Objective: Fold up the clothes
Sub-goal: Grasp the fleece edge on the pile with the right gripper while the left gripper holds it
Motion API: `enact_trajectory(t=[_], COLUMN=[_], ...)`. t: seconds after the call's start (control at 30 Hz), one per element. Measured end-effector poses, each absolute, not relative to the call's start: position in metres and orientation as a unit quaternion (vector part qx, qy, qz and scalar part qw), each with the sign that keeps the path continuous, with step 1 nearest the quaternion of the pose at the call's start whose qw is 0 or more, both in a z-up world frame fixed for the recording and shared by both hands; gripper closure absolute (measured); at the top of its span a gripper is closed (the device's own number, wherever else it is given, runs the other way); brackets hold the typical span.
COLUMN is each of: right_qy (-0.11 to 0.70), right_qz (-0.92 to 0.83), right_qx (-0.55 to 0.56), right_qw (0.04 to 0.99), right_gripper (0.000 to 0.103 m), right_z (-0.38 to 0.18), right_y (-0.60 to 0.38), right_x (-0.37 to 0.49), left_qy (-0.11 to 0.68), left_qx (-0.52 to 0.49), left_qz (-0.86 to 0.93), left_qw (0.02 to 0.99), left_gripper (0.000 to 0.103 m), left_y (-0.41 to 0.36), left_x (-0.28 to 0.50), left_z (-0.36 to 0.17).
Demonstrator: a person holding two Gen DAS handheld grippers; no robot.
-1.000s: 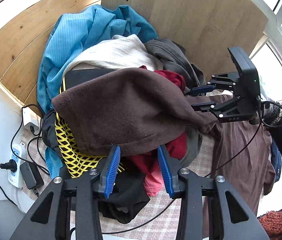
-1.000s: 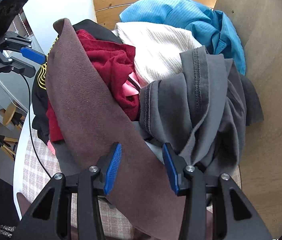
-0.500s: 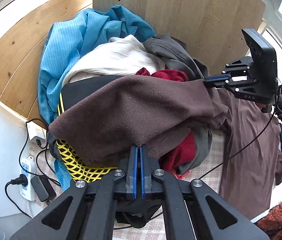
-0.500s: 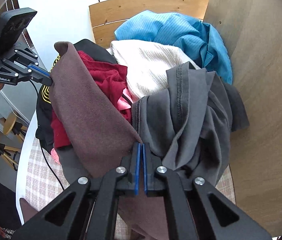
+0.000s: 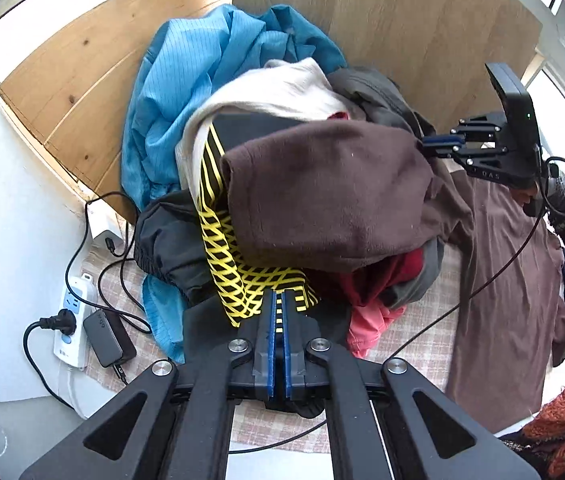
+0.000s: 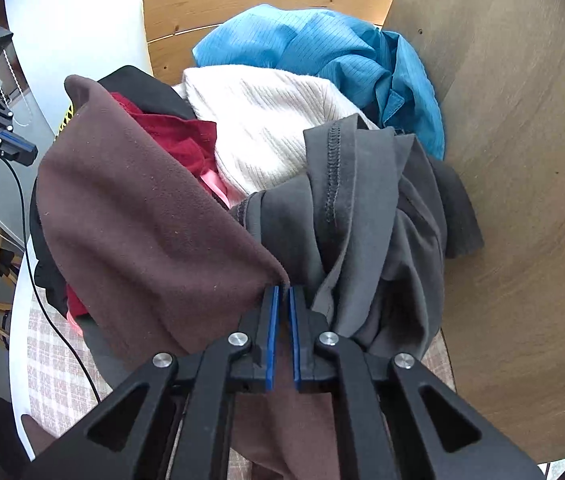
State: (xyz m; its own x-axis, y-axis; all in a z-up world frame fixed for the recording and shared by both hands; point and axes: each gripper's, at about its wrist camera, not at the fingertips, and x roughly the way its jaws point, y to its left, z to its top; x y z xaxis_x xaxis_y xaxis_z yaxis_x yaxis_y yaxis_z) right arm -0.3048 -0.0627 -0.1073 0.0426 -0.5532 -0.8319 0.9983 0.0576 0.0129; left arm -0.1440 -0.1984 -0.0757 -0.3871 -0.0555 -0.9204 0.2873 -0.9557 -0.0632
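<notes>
A brown fleece [image 5: 330, 192] lies draped over a heap of clothes, shown in the right wrist view as brown fleece [image 6: 142, 216]. My left gripper [image 5: 276, 300] hovers over a black garment with yellow mesh [image 5: 238, 280]. Its jaws are opening, a narrow gap with nothing between them. It stands apart from the fleece, as the left gripper [image 6: 26, 150] shows at the far left. My right gripper [image 6: 282, 294] is opening too. The fleece's corner sits right at its tips, beside a grey garment [image 6: 362, 220]. The right gripper [image 5: 426, 144] meets the fleece's right edge.
The heap also holds a white knit [image 6: 266, 120], a blue shirt [image 6: 322, 48] and a red garment [image 6: 170, 132], backed by wood panels [image 5: 402, 20]. A power strip [image 5: 70, 320] and adapter [image 5: 108, 338] lie left. Another brown garment [image 5: 510, 280] is spread on the checked cloth [image 5: 414, 320].
Both grippers went from wide open to shut on the fleece's edge. Now the left has let go and pulled back over the yellow mesh, and the right's pads have parted slightly.
</notes>
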Motion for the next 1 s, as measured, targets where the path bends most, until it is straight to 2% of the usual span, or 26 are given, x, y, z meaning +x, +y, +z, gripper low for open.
enact_trajectory(t=[0.03,0.1,0.13,0.23,0.37,0.53,0.73,0.83,0.87,1.0], right_qy=[0.33,0.303,0.281,0.231,0.239,0.374,0.285,0.295,0.307,0.358], right_qz=[-0.611,-0.637,-0.636,-0.604,-0.559,-0.481,-0.507,-0.53,-0.53,-0.508], right_qx=[0.326,0.316,0.316,0.321,0.324,0.337,0.342,0.312,0.305,0.3], right_qw=[0.641,0.634,0.646,0.692,0.725,0.718,0.738,0.732,0.73,0.723], right_gripper=[0.088,0.088,0.088,0.088,0.088,0.088,0.088,0.086,0.079,0.076], right_z=[-0.1,-0.082,-0.074,-0.058,-0.072,-0.119,-0.047,-0.02,-0.018,-0.028], right_y=[-0.06,-0.051,-0.045,-0.034,-0.056,-0.079,-0.078,-0.101,-0.113,-0.166], right_x=[-0.306,-0.304,-0.3,-0.27,-0.205,-0.14,-0.168,-0.165,-0.161,-0.143], left_qy=[0.105,0.099,0.101,0.11,0.09,0.115,0.131,0.135,0.132,0.143], left_qx=[0.53,0.513,0.512,0.518,0.53,0.505,0.492,0.493,0.498,0.497], left_qz=[-0.835,-0.845,-0.846,-0.844,-0.835,-0.842,-0.858,-0.858,-0.856,-0.856], left_qw=[0.108,0.116,0.112,0.091,0.117,0.149,0.075,0.039,0.034,0.015], left_gripper=[0.083,0.072,0.071,0.075,0.079,0.083,0.083,0.082,0.082,0.082], left_y=[-0.203,-0.21,-0.213,-0.221,-0.229,-0.253,-0.225,-0.21,-0.206,-0.205], left_x=[-0.145,-0.154,-0.16,-0.181,-0.194,-0.156,-0.126,-0.122,-0.123,-0.117], left_z=[-0.067,-0.057,-0.057,-0.063,-0.069,-0.053,-0.062,-0.076,-0.081,-0.088])
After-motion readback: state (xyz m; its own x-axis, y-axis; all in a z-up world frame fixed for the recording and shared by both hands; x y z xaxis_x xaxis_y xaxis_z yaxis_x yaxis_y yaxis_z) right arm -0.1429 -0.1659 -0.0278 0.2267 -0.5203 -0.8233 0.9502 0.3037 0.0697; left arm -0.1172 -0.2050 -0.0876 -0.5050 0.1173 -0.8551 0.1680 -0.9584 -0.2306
